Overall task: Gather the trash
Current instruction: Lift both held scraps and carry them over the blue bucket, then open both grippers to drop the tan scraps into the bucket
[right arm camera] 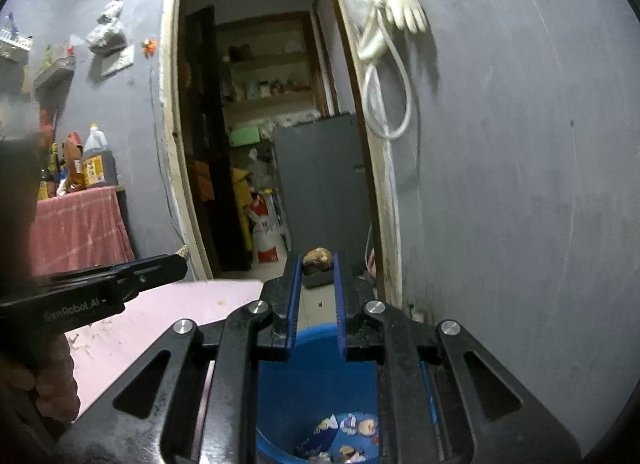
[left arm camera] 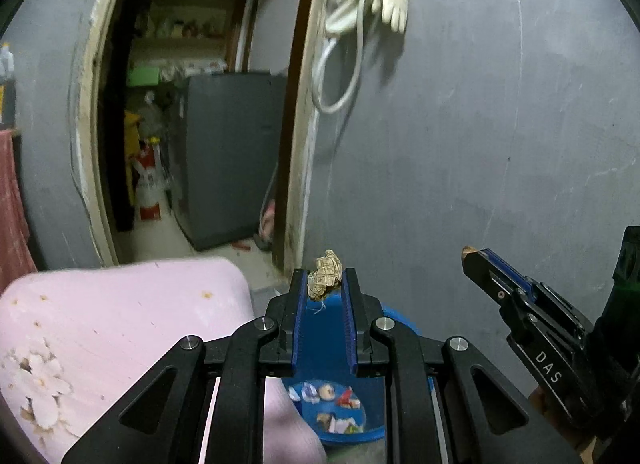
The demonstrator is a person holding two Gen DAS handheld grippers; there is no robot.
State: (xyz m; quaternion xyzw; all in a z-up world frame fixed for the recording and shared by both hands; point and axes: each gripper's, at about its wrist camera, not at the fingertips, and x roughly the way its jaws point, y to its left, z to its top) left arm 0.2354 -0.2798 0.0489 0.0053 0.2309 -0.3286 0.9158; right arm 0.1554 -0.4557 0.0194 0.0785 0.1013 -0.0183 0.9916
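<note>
My left gripper is shut on a crumpled tan scrap of trash and holds it above a blue bin. Several bits of trash lie in the bin's bottom. My right gripper is shut on a small brown lump, also above the blue bin. In the left wrist view the right gripper shows at the right with a brown bit at its tip. In the right wrist view the left gripper reaches in from the left.
A pink table with crumbs stands left of the bin. A grey wall rises behind the bin. An open doorway leads to a room with a grey cabinet. A hose and glove hang on the wall.
</note>
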